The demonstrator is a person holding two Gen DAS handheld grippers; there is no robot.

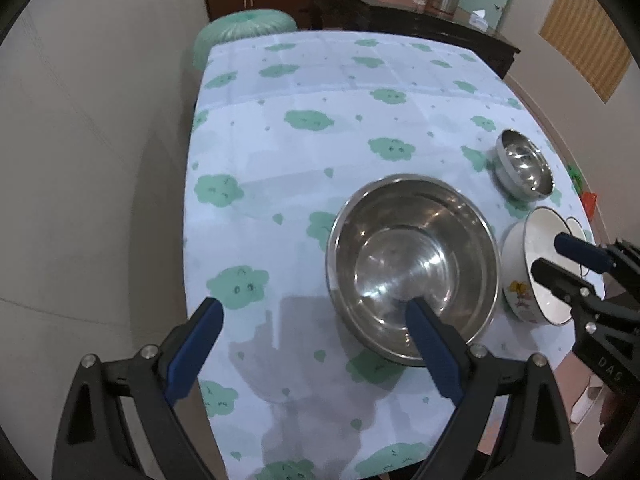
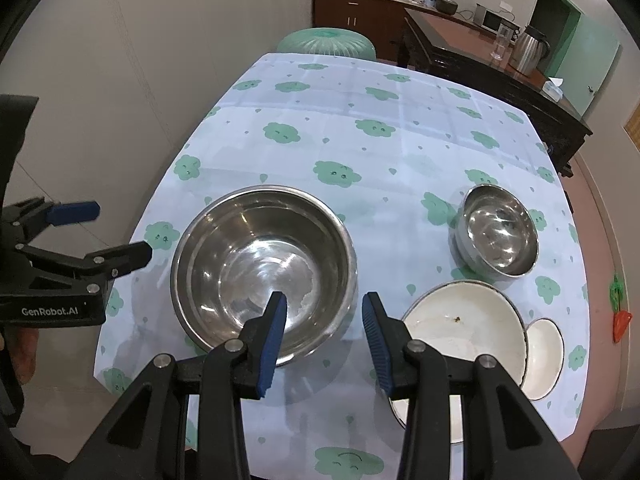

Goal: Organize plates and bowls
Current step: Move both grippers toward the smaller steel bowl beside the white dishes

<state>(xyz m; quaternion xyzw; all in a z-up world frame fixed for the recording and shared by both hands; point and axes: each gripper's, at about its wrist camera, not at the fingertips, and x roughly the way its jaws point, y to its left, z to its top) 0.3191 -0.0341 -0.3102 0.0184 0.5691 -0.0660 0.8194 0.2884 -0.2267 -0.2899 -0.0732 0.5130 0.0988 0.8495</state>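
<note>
Hovering empty, both part-open, the right gripper (image 2: pixel 324 338) and wider left gripper (image 1: pixel 312 348) flank the large steel bowl (image 2: pixel 264 268). Grabbing its slick rim could shove it toward the white bowl (image 2: pixel 464 332) at four o'clock, clattering on the surface (image 2: pixel 360 152).

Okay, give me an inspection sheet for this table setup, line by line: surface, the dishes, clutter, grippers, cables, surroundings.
Surface: table under a pale cloth printed with green clouds, creased in squares.
Job's things: large steel bowl upright and empty; small steel bowl upright, standing apart to its right; white enamel bowl near the front edge with a speck inside; small white dish beside it, whether touching cannot be told.
Clutter: nothing seen on the cloth.
Grippers: left gripper open, empty, above the cloth; right gripper open, empty, between the large bowl and the white bowl.
Cables: a cord on the far sideboard.
Surroundings: green stool, dark cabinet, steel kettle, glass, microwave.
</note>
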